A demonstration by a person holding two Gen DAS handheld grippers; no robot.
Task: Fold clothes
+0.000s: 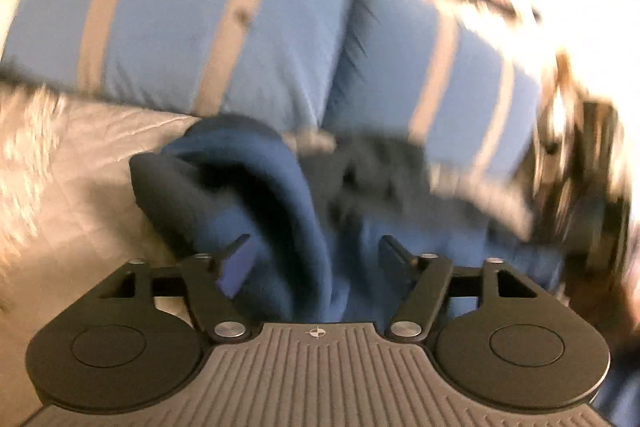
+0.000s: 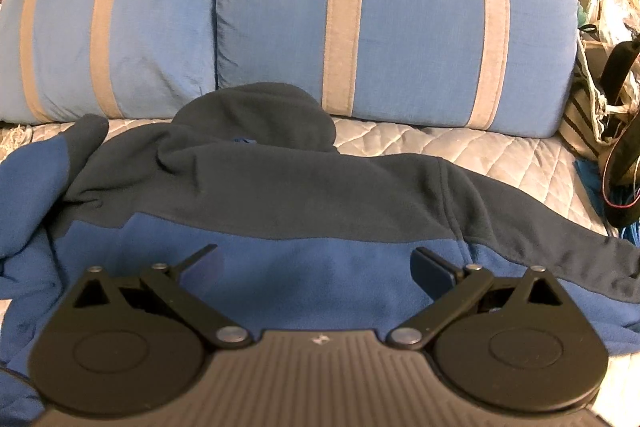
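Fleece jacket (image 2: 280, 211), navy over blue, lying spread on quilted bed cover (image 2: 460, 155) before two striped blue pillows (image 2: 400, 27). Right hand-held gripper (image 2: 316, 267) hovering wide open above the blue panel, gripping nothing. Left hand-held gripper (image 1: 314, 259) standing open over a bunched fold, pads not pressing the cloth.

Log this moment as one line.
left hand-held gripper: open, over fabric | right hand-held gripper: open | two-tone blue fleece hooded jacket: spread flat, unfolded | blue striped cushions: behind
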